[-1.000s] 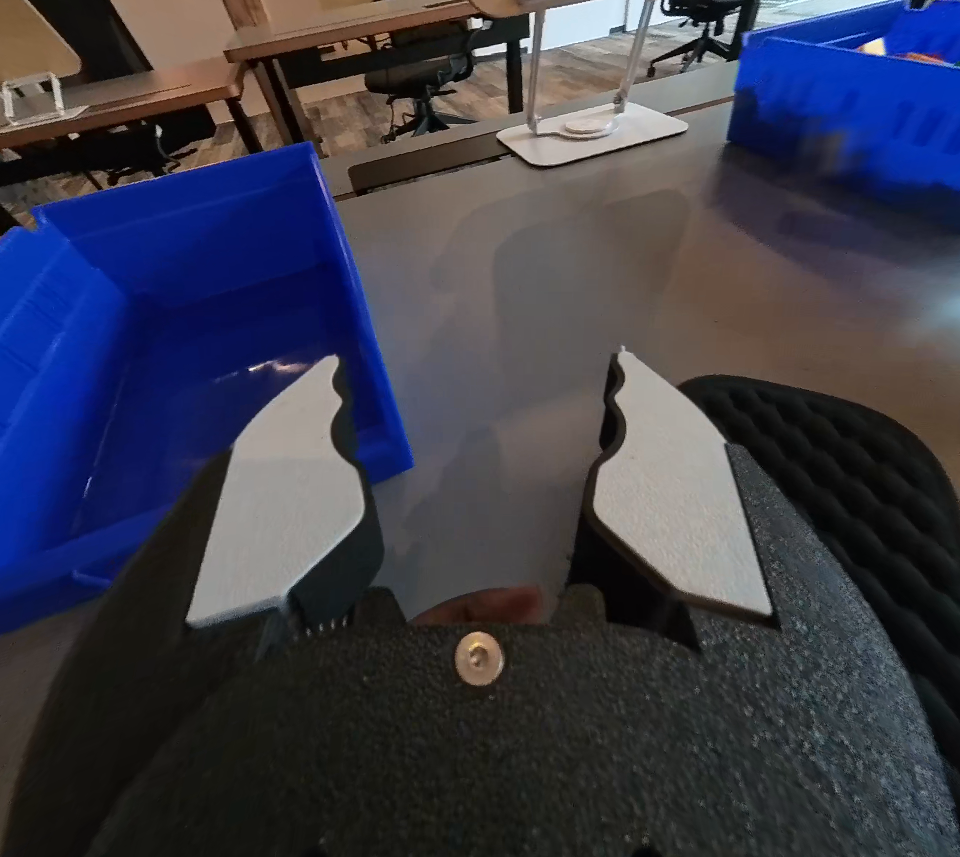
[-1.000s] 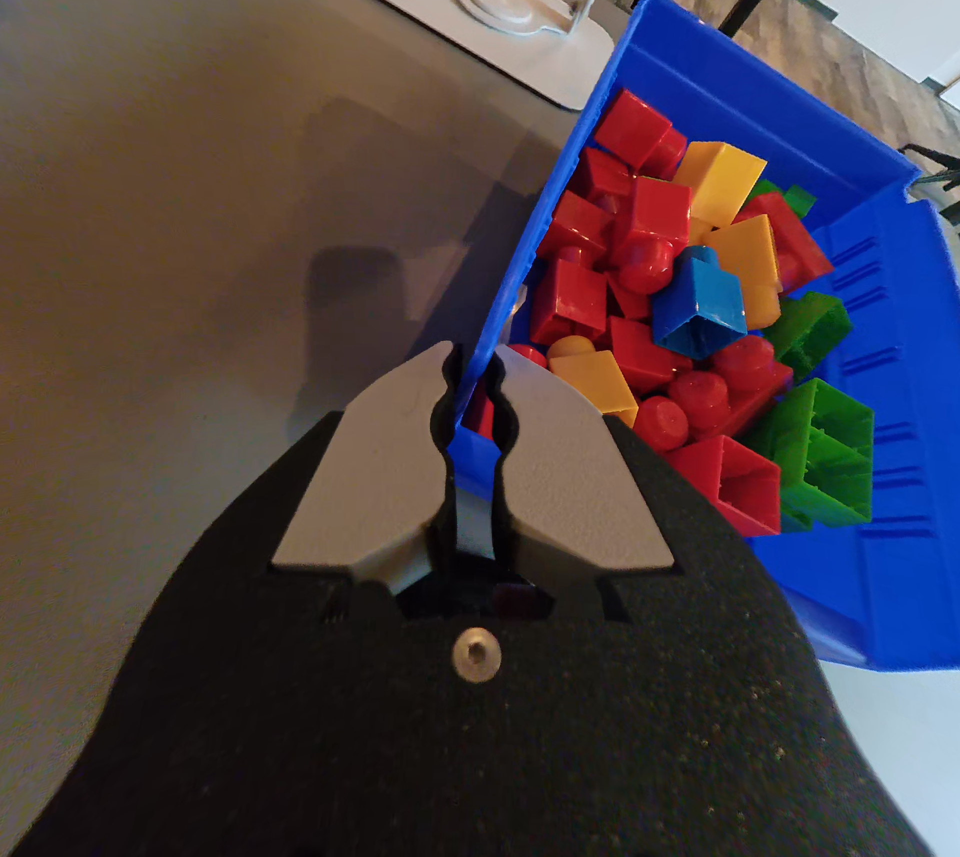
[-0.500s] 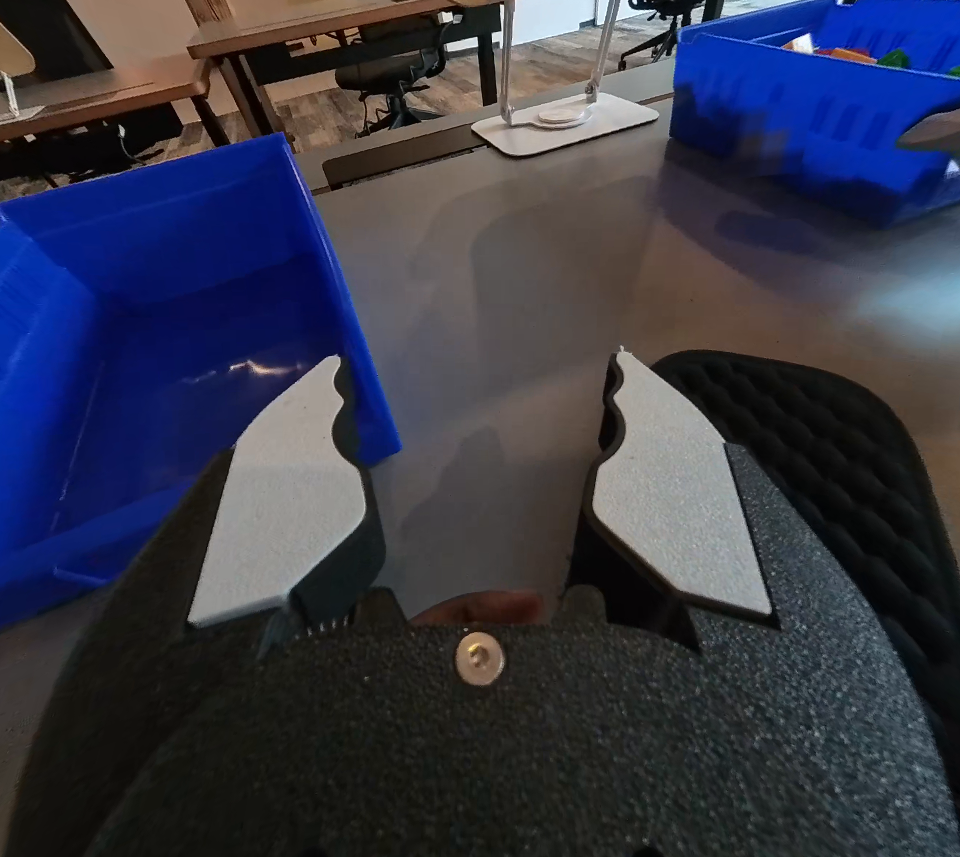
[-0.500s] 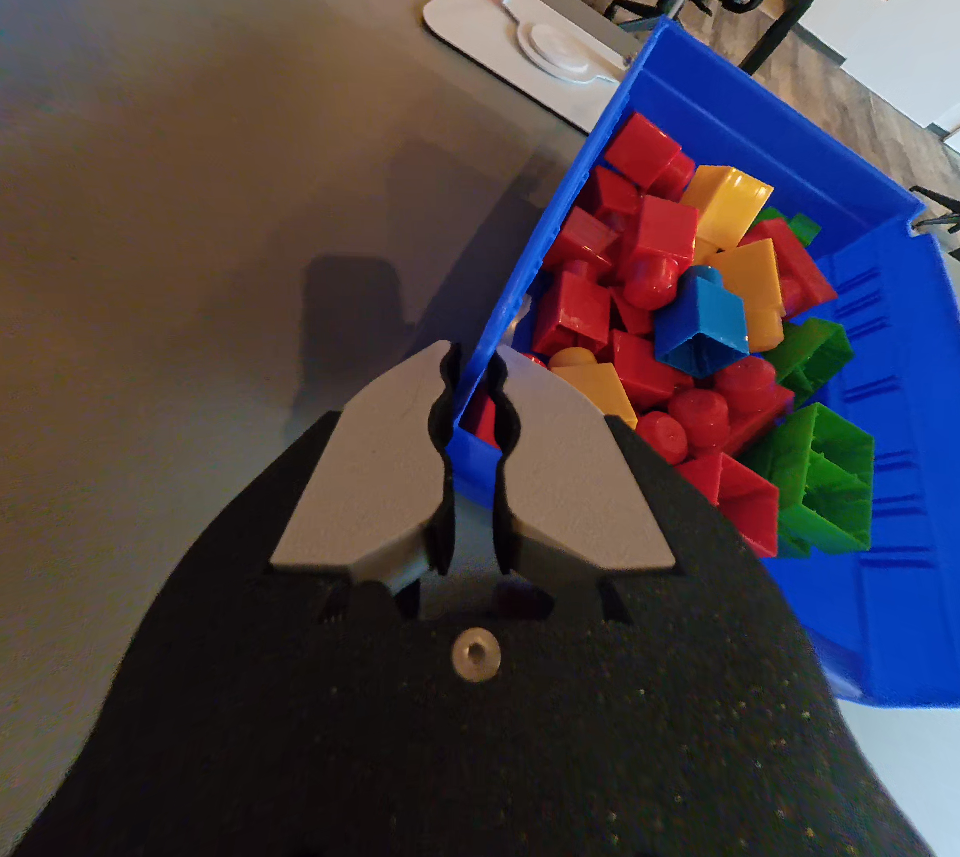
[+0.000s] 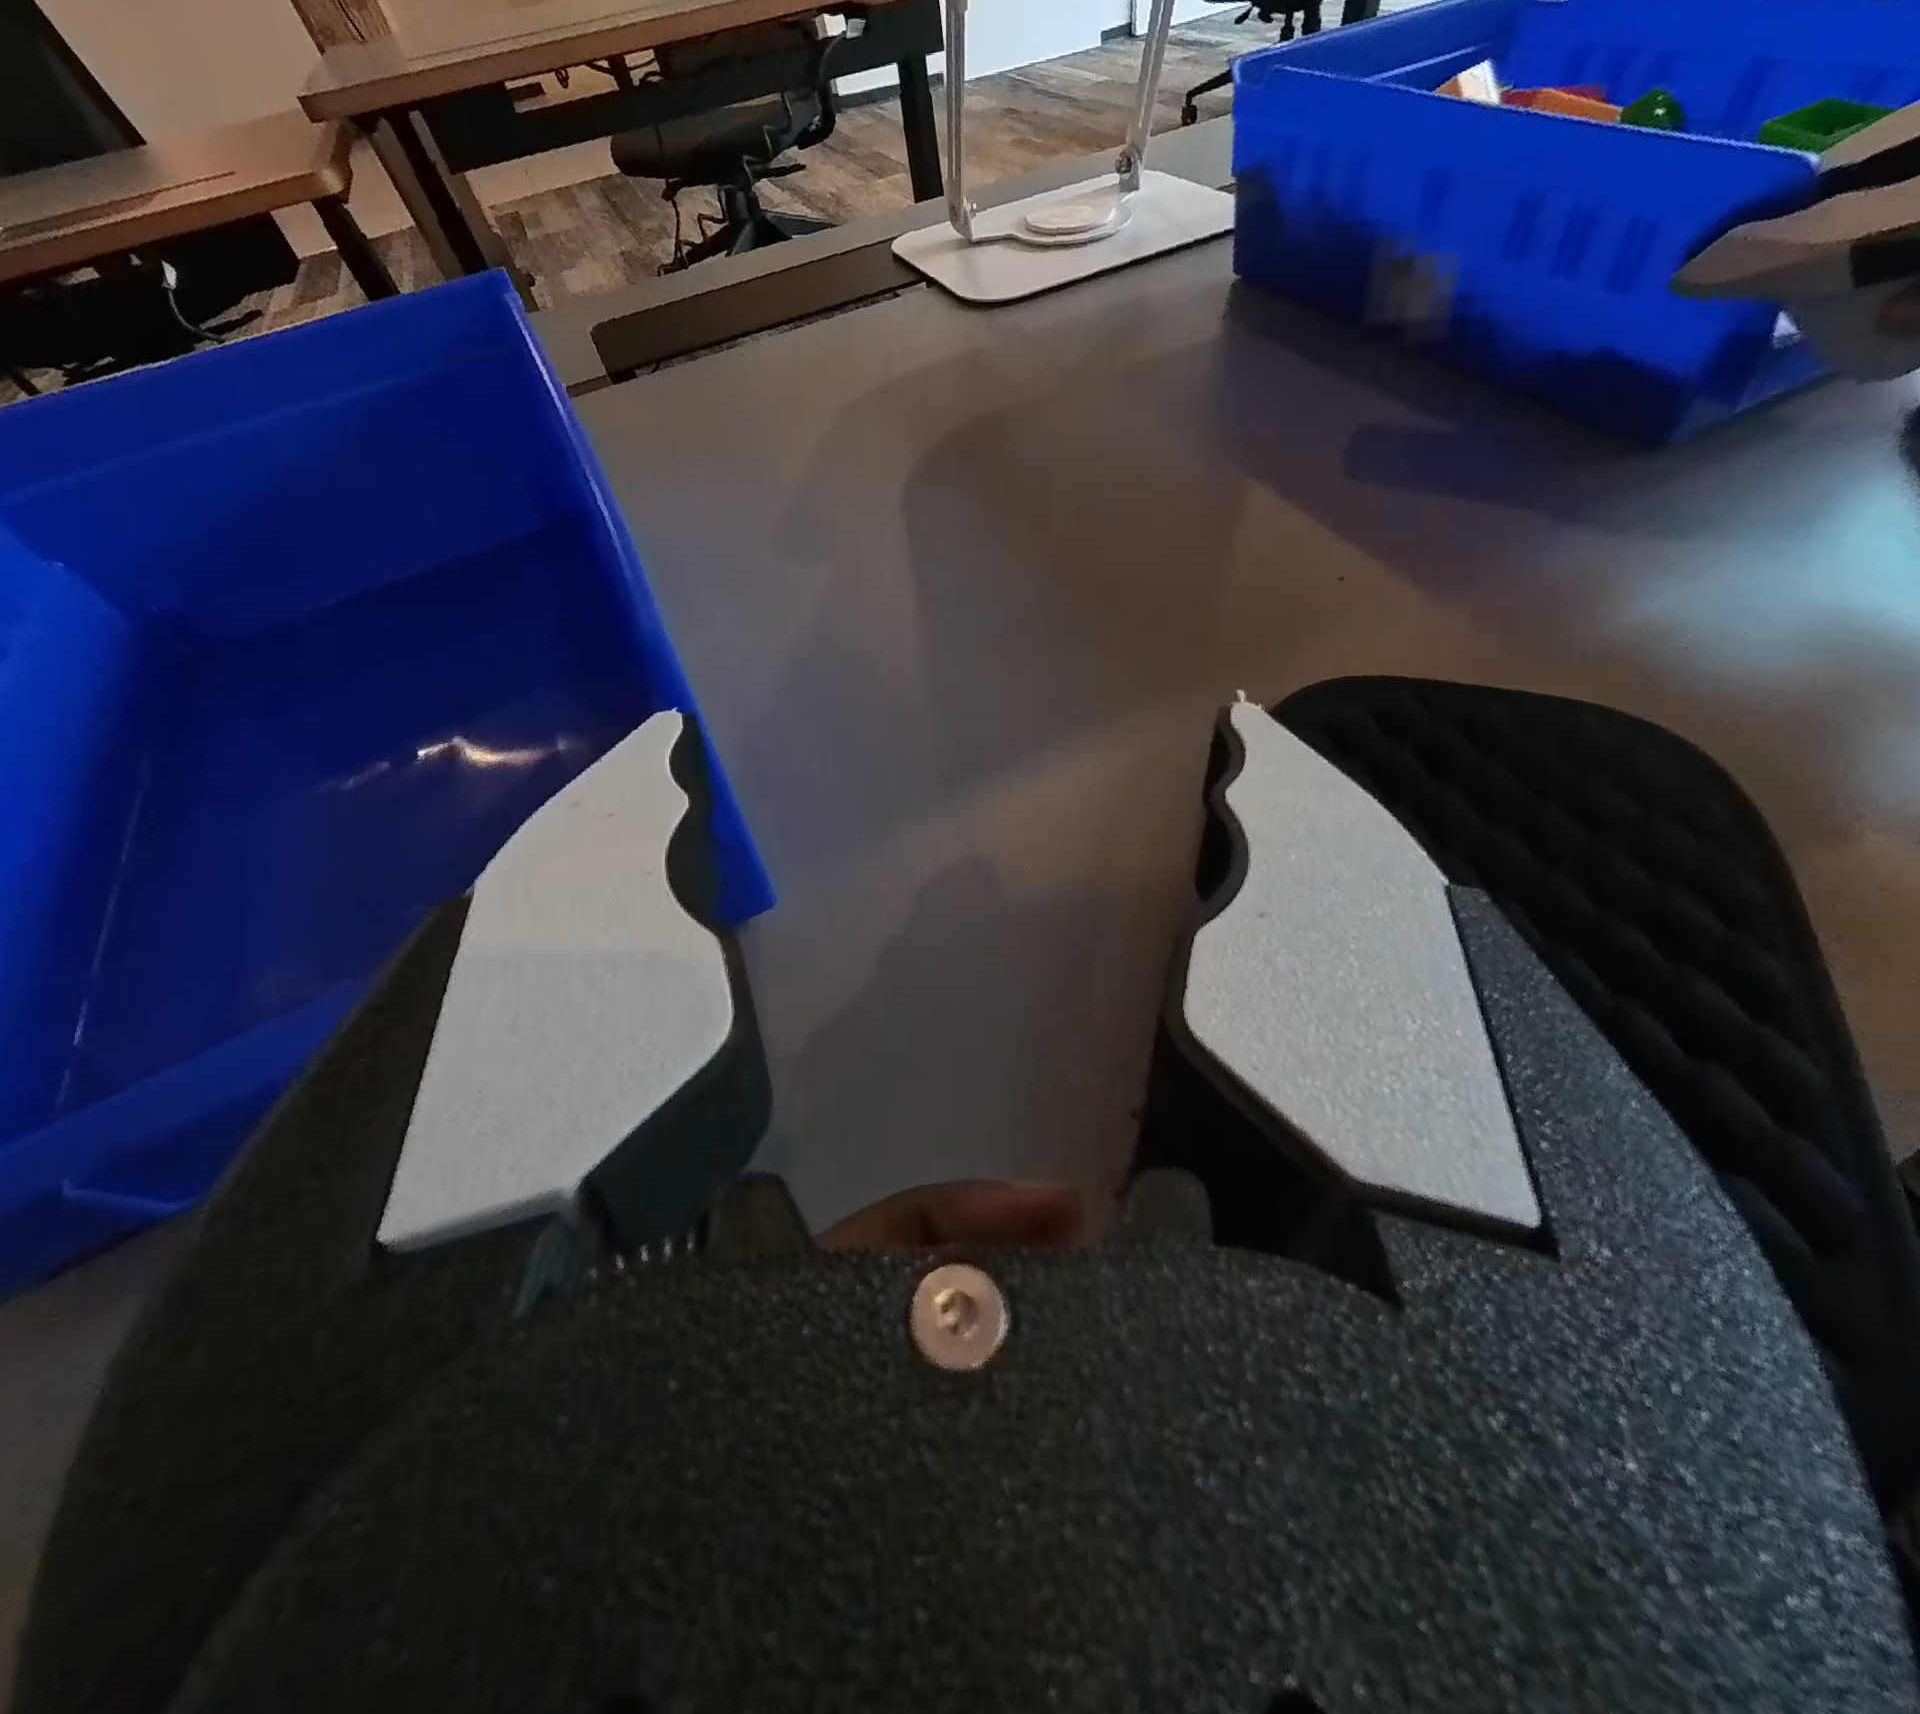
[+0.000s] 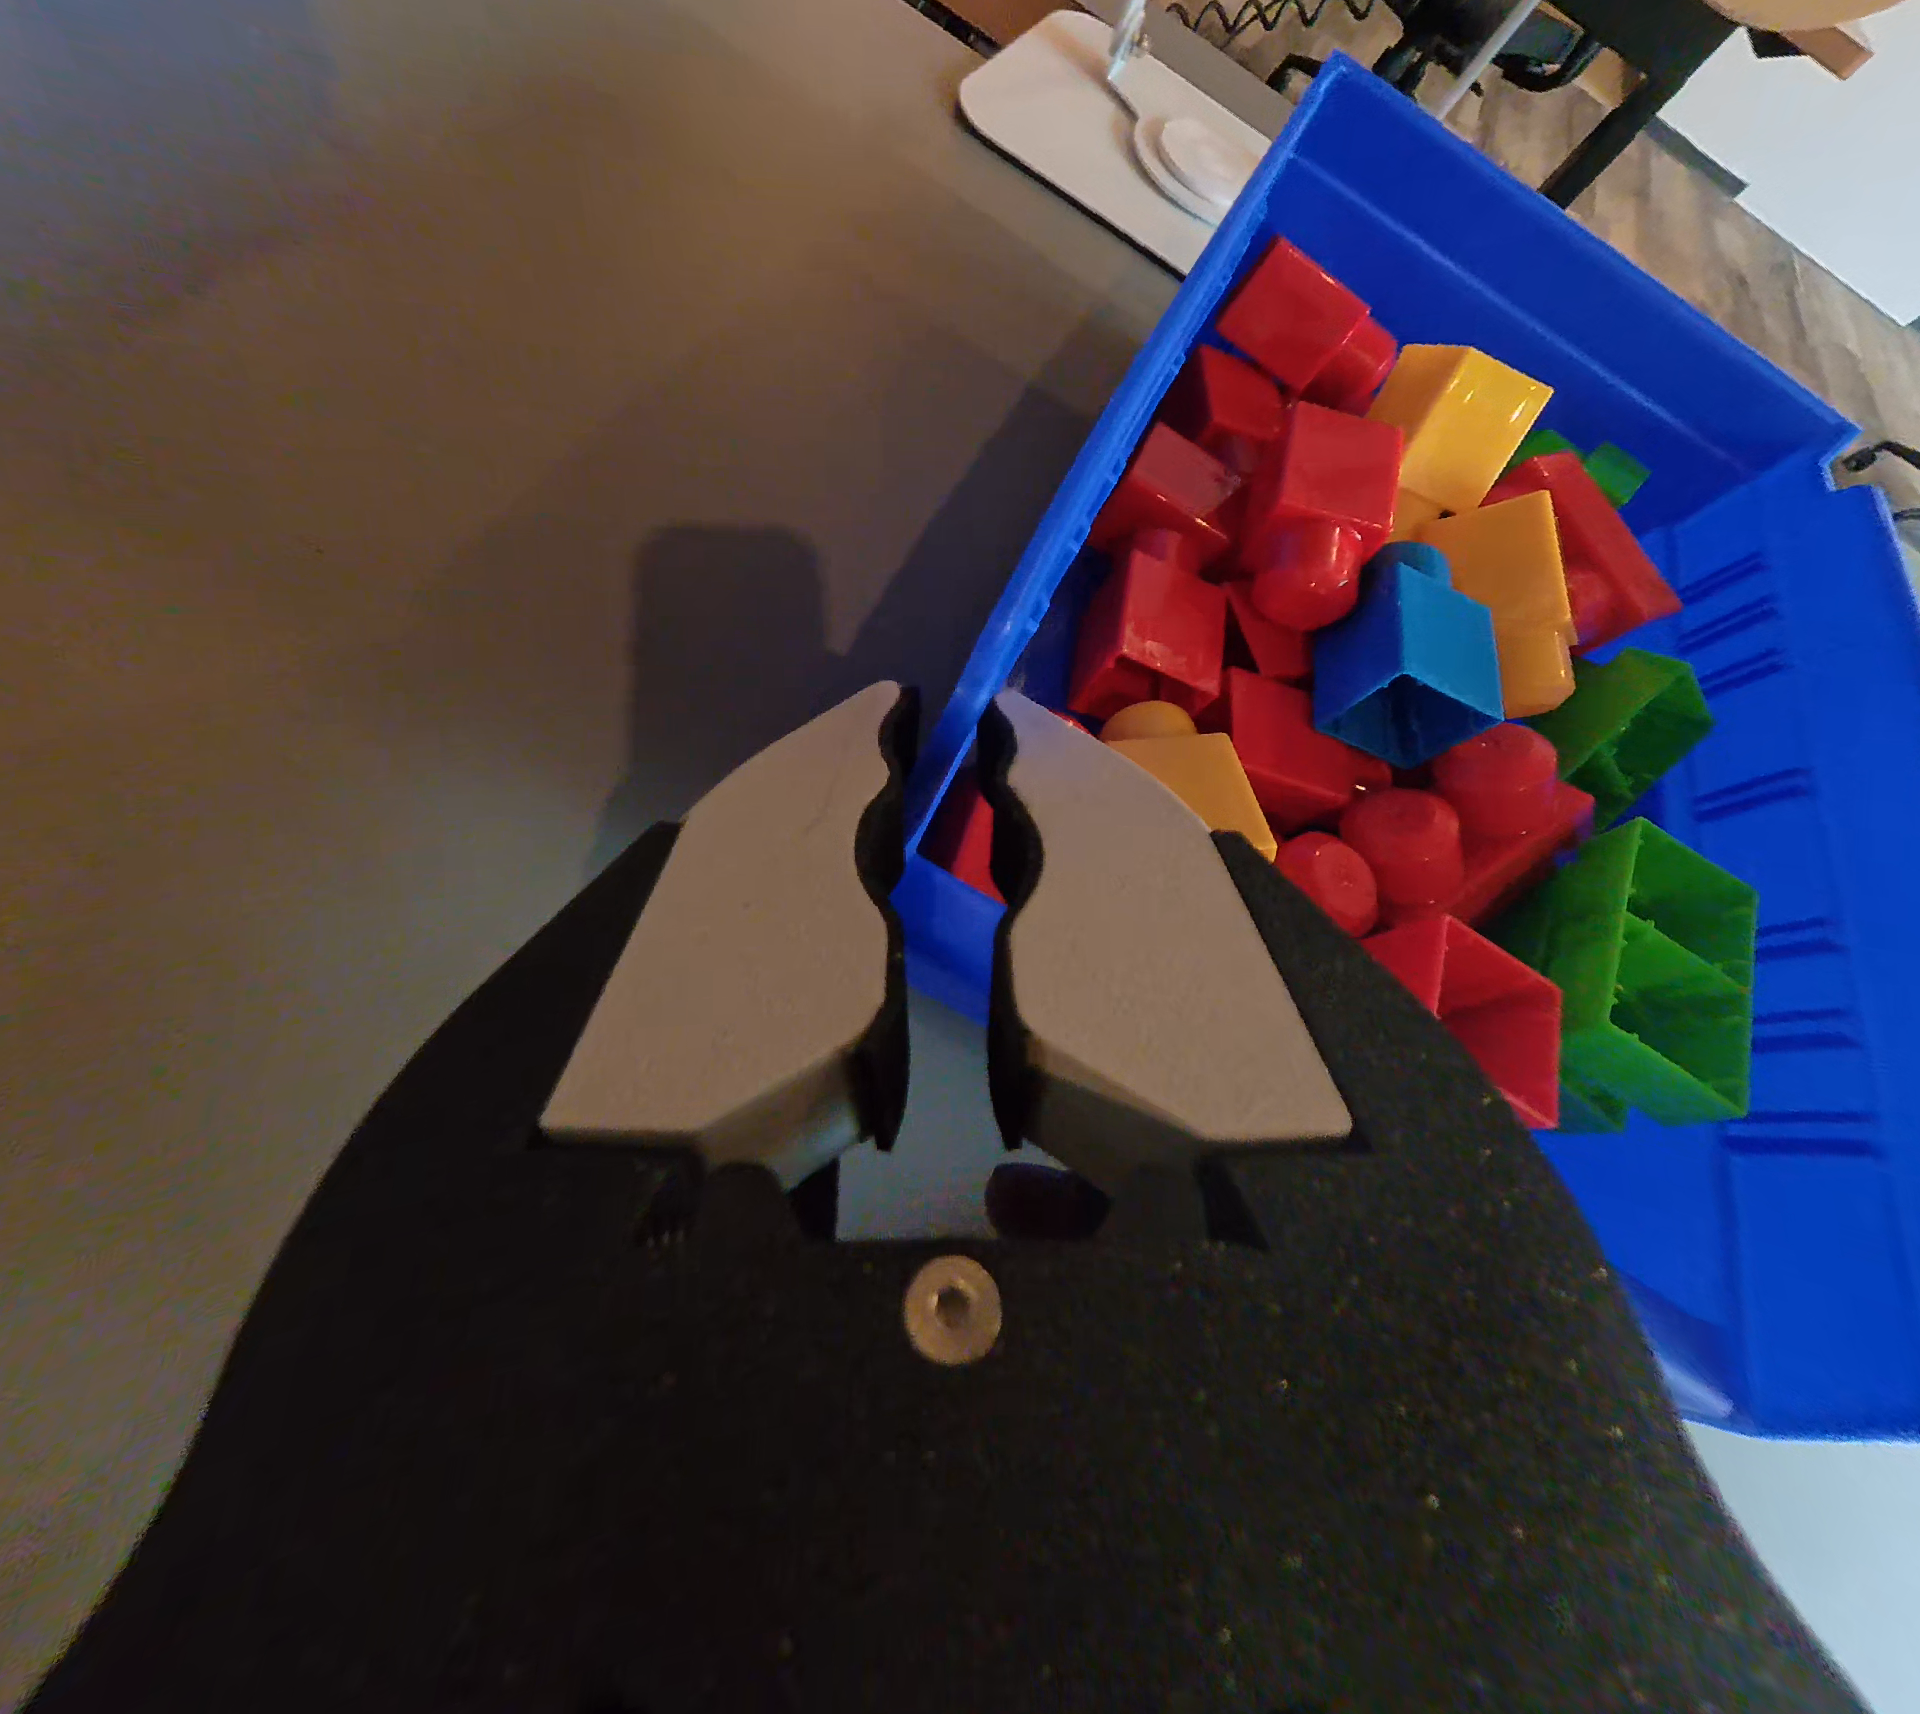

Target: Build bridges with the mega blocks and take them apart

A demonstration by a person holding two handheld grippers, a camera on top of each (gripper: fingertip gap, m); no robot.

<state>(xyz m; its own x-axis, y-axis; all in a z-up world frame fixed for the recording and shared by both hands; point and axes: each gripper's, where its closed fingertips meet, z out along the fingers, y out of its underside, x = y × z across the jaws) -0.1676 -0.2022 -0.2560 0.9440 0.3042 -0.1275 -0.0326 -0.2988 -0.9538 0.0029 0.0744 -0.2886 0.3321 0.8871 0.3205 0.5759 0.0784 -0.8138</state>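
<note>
Grey table (image 5: 1039, 542) | left gripper (image 5: 956, 823) jaws spread, empty | right gripper (image 6: 945, 823) jaws pinching block bin (image 6: 1558, 293) wall

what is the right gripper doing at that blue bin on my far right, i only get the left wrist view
Observer: The right gripper is closed on the side wall of the blue plastic bin, near its corner, with one finger inside and one outside.
Operator: is it holding a block
Observer: No, only the bin wall sits between its fingers.
Operator: what colours are in there
Observer: Mostly red plastic blocks, with some yellow plastic blocks and green plastic blocks, and a single blue plastic block lying on top.
</note>
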